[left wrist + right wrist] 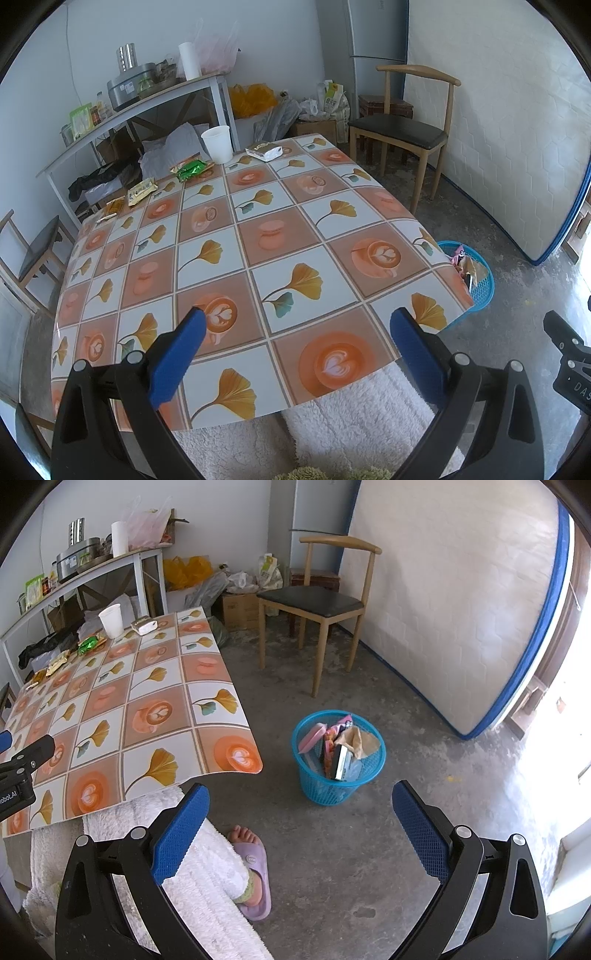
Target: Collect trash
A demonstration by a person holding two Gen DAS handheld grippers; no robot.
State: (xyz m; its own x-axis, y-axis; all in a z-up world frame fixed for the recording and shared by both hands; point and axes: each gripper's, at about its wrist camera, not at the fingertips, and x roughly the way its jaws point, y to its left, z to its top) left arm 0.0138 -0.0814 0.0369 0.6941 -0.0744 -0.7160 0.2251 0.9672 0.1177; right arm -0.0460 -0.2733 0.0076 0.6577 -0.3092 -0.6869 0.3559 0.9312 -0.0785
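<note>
Trash lies along the far edge of the patterned table (280,229): a white paper cup (218,144), a white-and-brown packet (265,150), a green wrapper (190,170), a yellow packet (140,192) and a small orange wrapper (112,207). In the right wrist view I see the cup (112,620) and the green wrapper (88,645). A blue basket (338,757) on the floor holds several pieces of trash; it also shows in the left wrist view (476,280). My left gripper (295,332) is open and empty over the table's near edge. My right gripper (301,805) is open and empty above the floor, near the basket.
A wooden chair (314,602) stands on the floor beyond the basket. A mattress (461,609) leans on the right wall. A white shelf table (147,107) with kitchen items stands behind the table. The person's white-clad legs and purple slipper (255,878) are below the grippers.
</note>
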